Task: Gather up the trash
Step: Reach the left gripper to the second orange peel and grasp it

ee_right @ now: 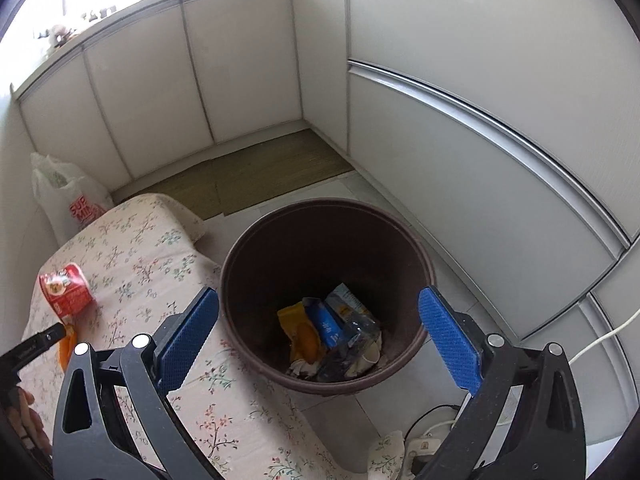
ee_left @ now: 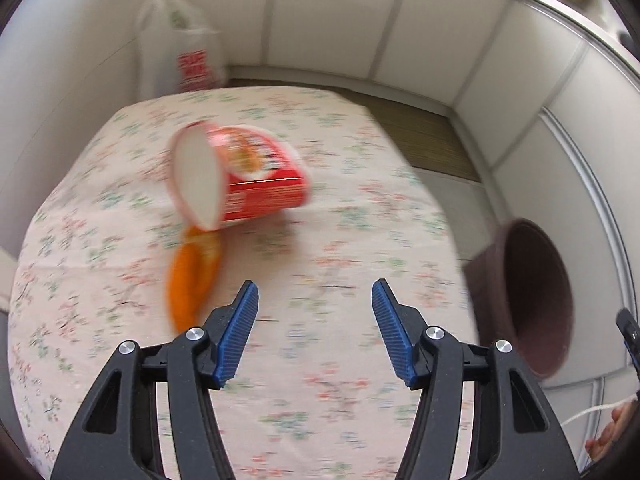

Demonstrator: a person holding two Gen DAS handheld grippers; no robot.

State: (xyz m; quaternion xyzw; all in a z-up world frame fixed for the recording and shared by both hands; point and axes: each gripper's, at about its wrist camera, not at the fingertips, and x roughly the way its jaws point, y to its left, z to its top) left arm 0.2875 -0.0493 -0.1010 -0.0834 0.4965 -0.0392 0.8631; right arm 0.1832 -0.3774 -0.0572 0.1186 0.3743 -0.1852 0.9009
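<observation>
Cup (ee_left: 244, 172) lies on its side on table (ee_left: 360, 200), wrapper (ee_left: 194, 276) just before it. Bin (ee_right: 326, 292) stands on floor right of table, trash (ee_right: 332, 332) inside. Bag (ee_left: 180, 40) behind table.

A floral-print tablecloth covers the table (ee_left: 320, 360). A red cup (ee_left: 244, 172) lies tipped on its side near the middle, and an orange wrapper (ee_left: 192, 276) lies flat just near of the cup's open mouth.

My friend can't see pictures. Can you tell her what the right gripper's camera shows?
The open right gripper hangs over a brown trash bin on the floor, with wrappers already inside. To the left, a flowered table holds a tipped red cup and an orange wrapper, with the left gripper's tip beside it.
</observation>
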